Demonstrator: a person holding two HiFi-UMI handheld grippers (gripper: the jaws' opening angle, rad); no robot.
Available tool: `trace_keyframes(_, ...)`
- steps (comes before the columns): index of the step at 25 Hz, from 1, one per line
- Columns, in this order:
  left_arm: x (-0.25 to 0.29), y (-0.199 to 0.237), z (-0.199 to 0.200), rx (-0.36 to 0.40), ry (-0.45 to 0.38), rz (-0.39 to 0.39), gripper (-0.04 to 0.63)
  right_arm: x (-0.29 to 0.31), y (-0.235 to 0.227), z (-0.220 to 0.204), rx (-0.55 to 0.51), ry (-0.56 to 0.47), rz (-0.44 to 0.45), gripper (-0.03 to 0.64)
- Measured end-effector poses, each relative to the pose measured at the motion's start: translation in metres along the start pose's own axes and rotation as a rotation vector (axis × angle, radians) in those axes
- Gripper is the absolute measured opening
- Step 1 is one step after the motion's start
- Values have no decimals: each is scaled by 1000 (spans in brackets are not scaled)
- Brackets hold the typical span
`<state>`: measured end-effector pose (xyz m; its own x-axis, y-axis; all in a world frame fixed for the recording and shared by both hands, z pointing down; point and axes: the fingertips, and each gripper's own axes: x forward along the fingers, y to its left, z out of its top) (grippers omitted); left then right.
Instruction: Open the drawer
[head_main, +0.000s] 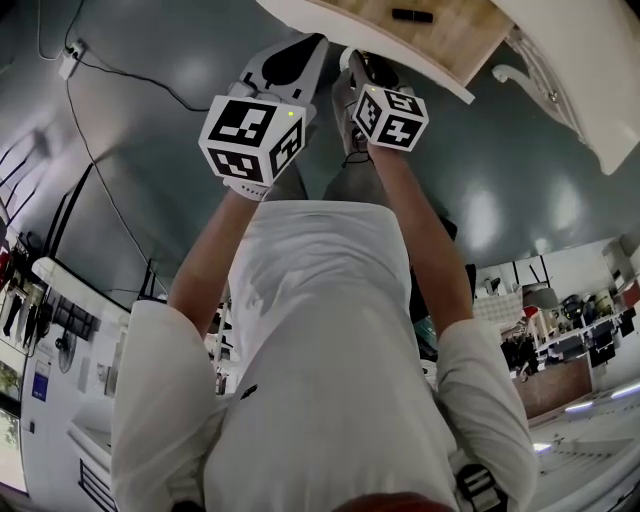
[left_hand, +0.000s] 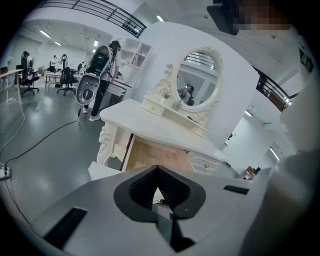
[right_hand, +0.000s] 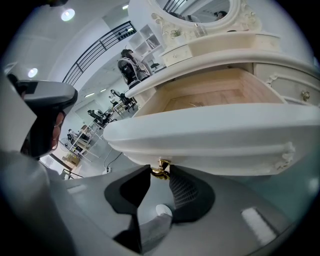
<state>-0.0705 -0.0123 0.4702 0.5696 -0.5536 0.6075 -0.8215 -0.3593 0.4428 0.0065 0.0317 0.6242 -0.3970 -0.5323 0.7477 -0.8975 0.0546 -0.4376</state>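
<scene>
While the right gripper (right_hand: 160, 168) clamps its jaws on the gold knob (right_hand: 160, 171), the white drawer (right_hand: 210, 140) spreads from it toward twelve o'clock, pulled out of the dressing table (right_hand: 220, 47). The left gripper (left_hand: 157, 167) has its jaws pressed together on nothing, with the open drawer beyond its tips at twelve o'clock.

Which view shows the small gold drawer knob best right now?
The right gripper view: the small gold knob sits close up, pinched between the right gripper's jaws. The head view hides it behind that gripper; the left gripper view shows only the white drawer's wooden inside.
</scene>
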Motion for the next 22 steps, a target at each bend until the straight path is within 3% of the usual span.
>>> trace_keyframes(18,-6,3,2,22,12,-23,9,-2,1,-19,6,16,-30,132)
trace_keyframes(22,-10,7,7,26,10,-24,9,-1,-4,-21,56,42,-39,175)
